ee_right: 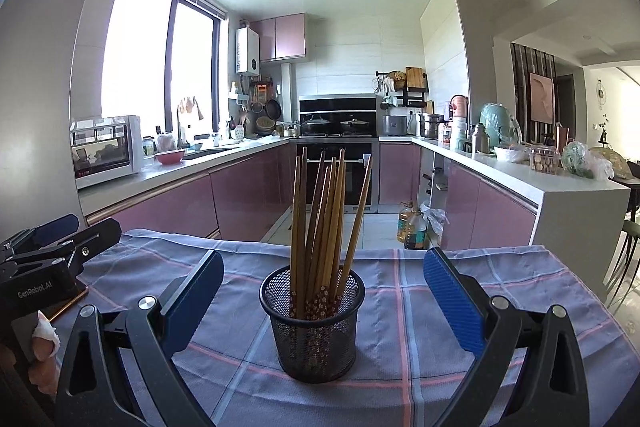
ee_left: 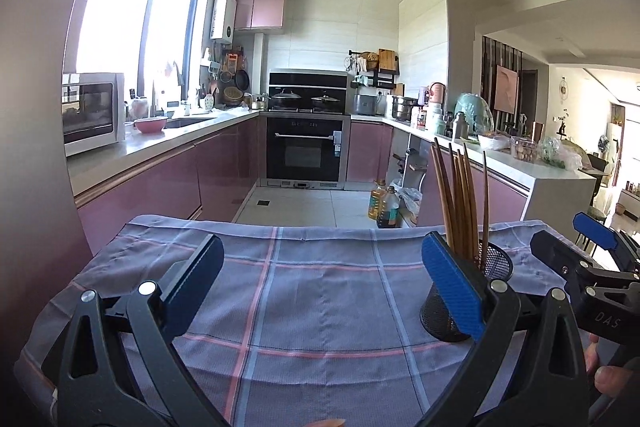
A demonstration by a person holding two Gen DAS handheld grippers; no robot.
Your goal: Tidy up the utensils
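Here the left gripper (ee_left: 322,291) hung over bare checked cloth (ee_left: 304,307), its fingers spread wide with nothing between them and touching nothing. The mesh cup (ee_right: 312,327) stood to its right, partly hidden behind that gripper's right finger (ee_left: 452,287) in the left wrist view. Further right, the cup sat upright on the cloth, dead centre and just ahead of the right gripper (ee_right: 322,303), so the right hand was clearly the nearer one. The chopsticks (ee_right: 324,219) stood bundled in the cup, long axes near vertical, tips fanning slightly outward at the top, patterned ends down in the mesh. The right gripper was likewise fully spread and empty, one finger on either side of the cup but well clear of its rim. No loose utensils showed on the cloth, so the organizing looked close to finished; any next reach probably fell to the right hand, straight forward.
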